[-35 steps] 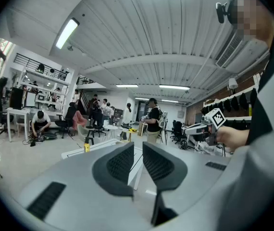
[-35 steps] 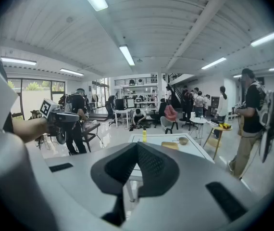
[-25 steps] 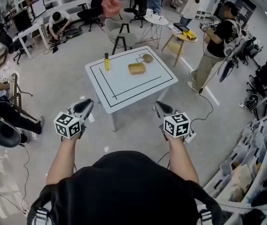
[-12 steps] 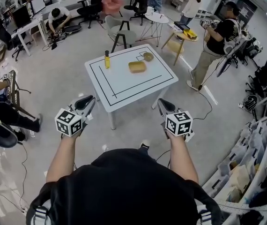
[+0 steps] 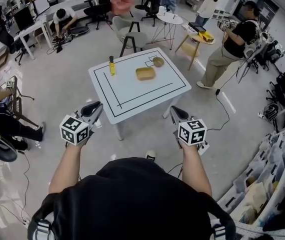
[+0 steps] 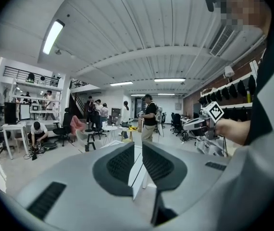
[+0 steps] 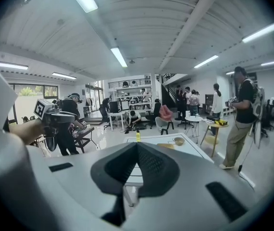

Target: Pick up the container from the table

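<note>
Short of the table (image 5: pixel 132 91), your shut, empty right gripper (image 5: pixel 174 112) sits nearer the crosswise container (image 5: pixel 145 73) than your slightly parted left gripper (image 5: pixel 96 106).

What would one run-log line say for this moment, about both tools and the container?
stage: before pickup | left tool: open, empty | right tool: shut, empty | container: on table, untouched
</note>
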`<action>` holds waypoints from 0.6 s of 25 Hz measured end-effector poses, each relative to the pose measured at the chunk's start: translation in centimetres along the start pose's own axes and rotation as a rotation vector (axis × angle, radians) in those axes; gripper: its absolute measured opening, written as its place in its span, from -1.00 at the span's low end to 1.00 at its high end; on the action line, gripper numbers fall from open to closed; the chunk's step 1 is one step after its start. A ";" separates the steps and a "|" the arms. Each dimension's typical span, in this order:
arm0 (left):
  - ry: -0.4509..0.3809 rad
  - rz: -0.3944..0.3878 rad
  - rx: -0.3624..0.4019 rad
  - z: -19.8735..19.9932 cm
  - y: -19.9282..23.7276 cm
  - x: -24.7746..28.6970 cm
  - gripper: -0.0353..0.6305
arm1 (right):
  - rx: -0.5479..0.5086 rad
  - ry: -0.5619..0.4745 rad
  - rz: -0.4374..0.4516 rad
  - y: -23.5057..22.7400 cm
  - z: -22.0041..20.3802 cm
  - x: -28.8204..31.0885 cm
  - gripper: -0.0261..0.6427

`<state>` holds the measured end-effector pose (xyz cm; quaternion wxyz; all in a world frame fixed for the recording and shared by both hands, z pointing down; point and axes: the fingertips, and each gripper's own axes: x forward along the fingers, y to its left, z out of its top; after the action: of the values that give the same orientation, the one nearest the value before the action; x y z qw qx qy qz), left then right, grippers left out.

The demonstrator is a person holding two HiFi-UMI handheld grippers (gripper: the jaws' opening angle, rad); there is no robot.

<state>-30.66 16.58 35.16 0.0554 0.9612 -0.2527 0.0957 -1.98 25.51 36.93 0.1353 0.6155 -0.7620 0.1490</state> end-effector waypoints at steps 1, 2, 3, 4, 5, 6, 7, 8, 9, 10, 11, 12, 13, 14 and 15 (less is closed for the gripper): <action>0.002 0.005 0.001 0.1 0.1 0.5 -0.72 | -0.001 0.002 0.006 -0.6 0.1 0.4 -0.91; 0.004 0.010 0.000 0.1 0.1 1.1 -0.72 | -0.002 0.003 0.012 -1.1 0.2 0.9 -0.91; 0.008 0.016 -0.003 0.1 0.2 1.6 -0.72 | -0.004 0.006 0.020 -1.6 0.3 1.3 -0.91; 0.012 0.020 -0.007 0.1 0.2 2.2 -0.73 | -0.007 0.009 0.028 -2.2 0.3 1.8 -0.91; 0.014 0.022 -0.011 0.2 0.2 2.7 -0.73 | -0.009 0.013 0.035 -2.7 0.4 2.3 -0.91; 0.015 0.023 -0.015 0.3 0.1 3.3 -0.73 | -0.012 0.016 0.041 -3.3 0.4 2.8 -0.91; 0.014 0.022 -0.016 0.4 0.0 3.9 -0.74 | -0.015 0.020 0.047 -3.9 0.5 3.2 -0.91; 0.014 0.022 -0.015 0.6 -0.2 4.5 -0.74 | -0.017 0.023 0.052 -4.5 0.5 3.6 -0.91; 0.015 0.024 -0.012 0.6 -0.4 5.1 -0.74 | -0.019 0.026 0.057 -5.1 0.5 3.9 -0.91; 0.018 0.028 -0.008 0.7 -0.6 5.6 -0.74 | -0.019 0.029 0.062 -5.7 0.4 4.2 -0.91; 0.022 0.033 -0.004 0.7 -0.6 6.1 -0.74 | -0.019 0.031 0.066 -6.3 0.4 4.5 -0.91; 0.026 0.038 -0.002 0.7 -0.6 6.6 -0.74 | -0.017 0.034 0.069 -6.9 0.4 4.8 -0.91; 0.030 0.043 -0.001 0.7 -0.6 7.2 -0.74 | -0.016 0.036 0.071 -7.6 0.4 5.2 -0.91; 0.034 0.047 0.000 0.7 -0.5 7.7 -0.74 | -0.015 0.039 0.074 -8.2 0.3 5.5 -0.91; 0.038 0.051 -0.001 0.7 -0.5 8.2 -0.74 | -0.014 0.042 0.077 -8.8 0.3 5.9 -0.91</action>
<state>-23.31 13.02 36.20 0.0584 0.9524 -0.2760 0.1153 5.46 18.36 39.49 0.1499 0.5815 -0.7831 0.1615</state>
